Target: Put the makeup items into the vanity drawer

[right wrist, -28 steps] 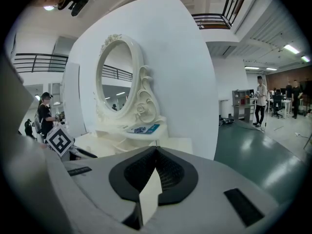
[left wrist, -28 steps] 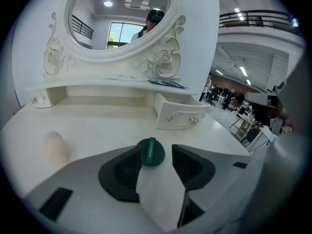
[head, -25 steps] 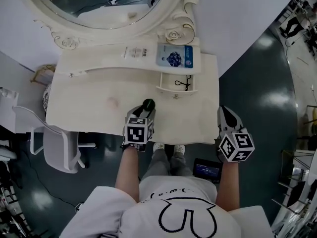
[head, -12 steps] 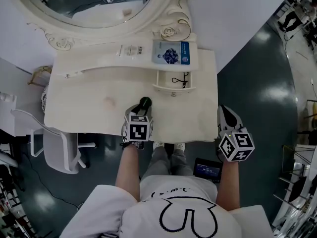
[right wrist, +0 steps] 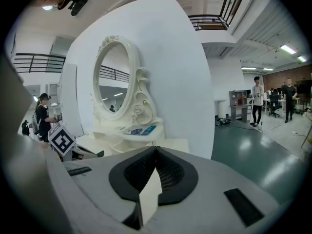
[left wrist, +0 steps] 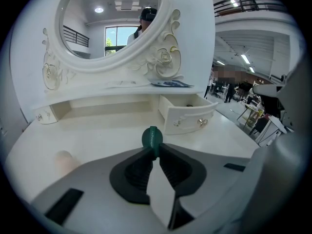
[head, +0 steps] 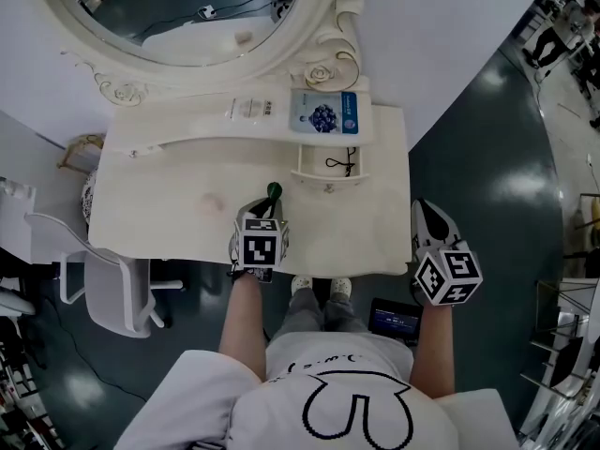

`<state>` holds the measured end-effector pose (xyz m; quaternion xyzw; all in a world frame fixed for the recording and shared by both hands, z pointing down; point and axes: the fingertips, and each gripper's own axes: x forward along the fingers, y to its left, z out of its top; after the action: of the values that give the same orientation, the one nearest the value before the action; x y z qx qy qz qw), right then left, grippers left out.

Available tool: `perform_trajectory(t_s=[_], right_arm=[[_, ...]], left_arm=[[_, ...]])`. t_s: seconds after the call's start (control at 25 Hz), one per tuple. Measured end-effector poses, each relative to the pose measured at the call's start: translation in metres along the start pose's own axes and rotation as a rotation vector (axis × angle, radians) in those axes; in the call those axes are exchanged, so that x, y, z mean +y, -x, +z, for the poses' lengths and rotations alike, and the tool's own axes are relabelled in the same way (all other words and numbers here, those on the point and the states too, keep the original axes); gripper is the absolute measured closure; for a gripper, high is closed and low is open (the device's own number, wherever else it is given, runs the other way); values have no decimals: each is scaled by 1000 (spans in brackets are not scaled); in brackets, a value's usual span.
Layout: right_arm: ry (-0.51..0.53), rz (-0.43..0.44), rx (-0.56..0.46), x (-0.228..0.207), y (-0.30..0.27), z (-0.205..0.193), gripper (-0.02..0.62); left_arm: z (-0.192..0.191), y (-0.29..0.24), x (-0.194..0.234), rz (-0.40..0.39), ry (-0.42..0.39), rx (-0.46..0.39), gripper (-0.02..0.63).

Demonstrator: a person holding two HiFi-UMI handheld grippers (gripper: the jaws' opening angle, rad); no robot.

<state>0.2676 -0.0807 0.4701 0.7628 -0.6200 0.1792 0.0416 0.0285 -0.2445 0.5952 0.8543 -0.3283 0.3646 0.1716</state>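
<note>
Green round-capped makeup item [left wrist: 152,137] sits pinched between the closing fingers of the left gripper [left wrist: 152,151], near the open white vanity drawer [left wrist: 187,118]; the right gripper [right wrist: 155,151] has its fingers closed on nothing.

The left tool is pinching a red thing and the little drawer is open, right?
Not quite. The left tool is closing its jaws on a green thing, not a red one, as the left gripper view shows. The little drawer is open.
</note>
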Motion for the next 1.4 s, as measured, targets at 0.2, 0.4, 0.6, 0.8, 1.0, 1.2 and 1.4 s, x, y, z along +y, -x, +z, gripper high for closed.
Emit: perform_trajectory(t_s=[0.2,0.4,0.6,0.8,1.0,1.2,1.4], right_arm=[[17,-7,-33,0,2,16,583],[21,-22,-78,-4,5,35,583],[33,-23,-113,-3,6,52,583],[35,-46,-127,-13,10,57,583],[21,-105,-129,-34,23,55,583],[4,-162,-122,-53,38,48,583],[-3,-207,-112,-66,54,41,583]], left_arm=[[31,9,0,-5,-7,-63,543],[58,16,-3,-13,-25,-114,543],[79,22,-8,-32,-36,-152,543],[96,18,-20,-59,-50,-177,543],[102,5,-44,-106,-93,-170,541],[107,-8,-71,-160,-141,-154,540],[106,-18,-95,-204,-174,-124,534]])
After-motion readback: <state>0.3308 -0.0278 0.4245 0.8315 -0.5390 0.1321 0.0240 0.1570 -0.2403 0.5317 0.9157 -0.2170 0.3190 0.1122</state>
